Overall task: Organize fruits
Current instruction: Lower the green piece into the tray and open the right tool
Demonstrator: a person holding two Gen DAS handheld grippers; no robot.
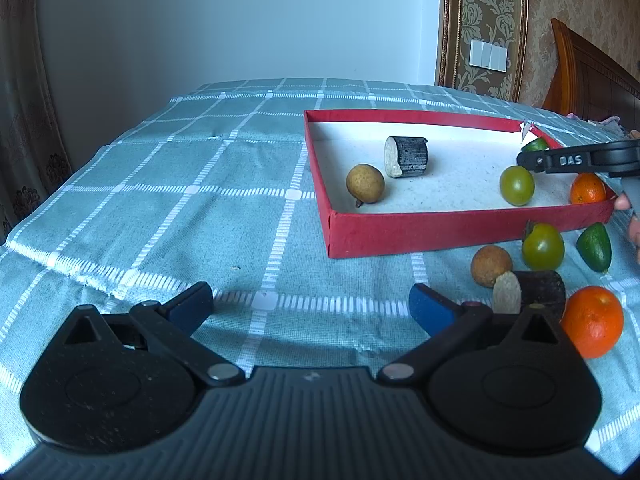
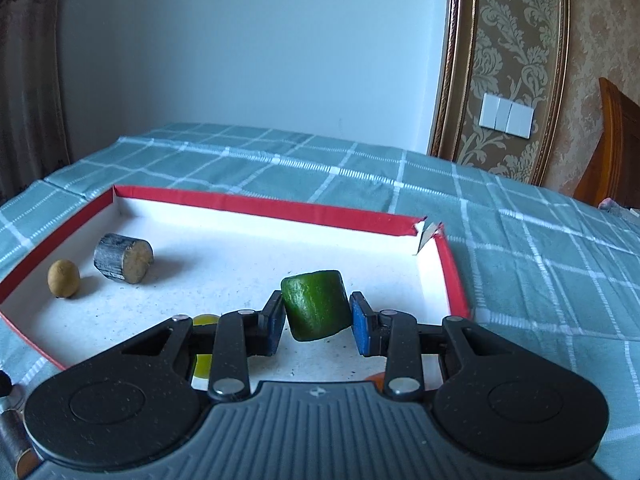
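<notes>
While my right gripper (image 2: pixel 317 322) hangs over the red tray (image 2: pixel 256 205), a green cucumber chunk (image 2: pixel 316 304) sits between its pads, though I cannot tell if they clamp it. My left gripper (image 1: pixel 312 308) is spread wide above the table (image 1: pixel 200 200), near the loose fruits right of it.

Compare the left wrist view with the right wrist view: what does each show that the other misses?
Left wrist only: the fruit outside the red tray, namely a green tomato, a large orange, a brown round fruit and a green chunk, plus the open left tool.

Right wrist only: the right tool with its pads around a green cucumber piece over the tray floor.

Both: the tray, its dark cylinder piece and the tan round fruit.
</notes>
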